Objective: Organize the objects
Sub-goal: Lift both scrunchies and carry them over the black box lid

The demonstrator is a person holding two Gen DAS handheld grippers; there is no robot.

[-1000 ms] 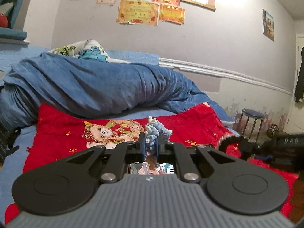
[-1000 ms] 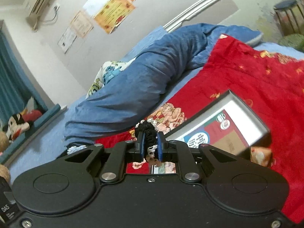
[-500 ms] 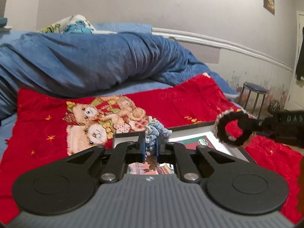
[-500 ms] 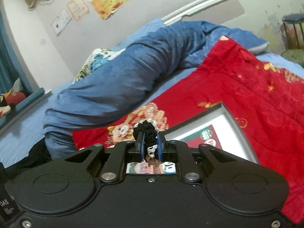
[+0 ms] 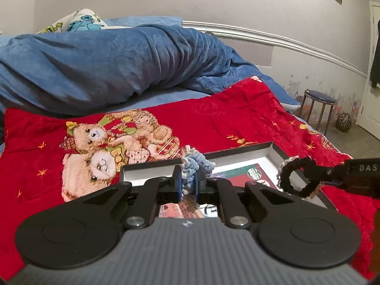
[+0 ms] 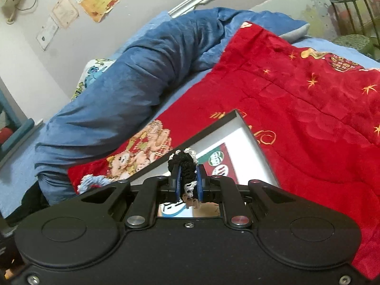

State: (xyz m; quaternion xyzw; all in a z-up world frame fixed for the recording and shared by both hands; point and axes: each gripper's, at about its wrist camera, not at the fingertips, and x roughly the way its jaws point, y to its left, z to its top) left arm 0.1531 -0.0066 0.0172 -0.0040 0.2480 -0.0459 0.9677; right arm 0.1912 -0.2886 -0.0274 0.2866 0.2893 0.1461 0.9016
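Grippers both pinch crocheted scrunchies above the shallow black-rimmed box [image 5: 239, 153] on the red teddy-bear blanket [image 5: 237, 116]: left gripper [image 5: 188, 181] a blue scrunchie [image 5: 193, 163], right gripper [image 6: 188, 180] a black scrunchie [image 6: 184, 166].

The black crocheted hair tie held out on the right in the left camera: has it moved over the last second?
Yes. The black crocheted hair tie, clamped in the right gripper, came inward and down, now over the shallow black box.

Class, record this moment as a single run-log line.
left gripper: shut on blue scrunchie | right gripper: shut on black scrunchie | both above open box
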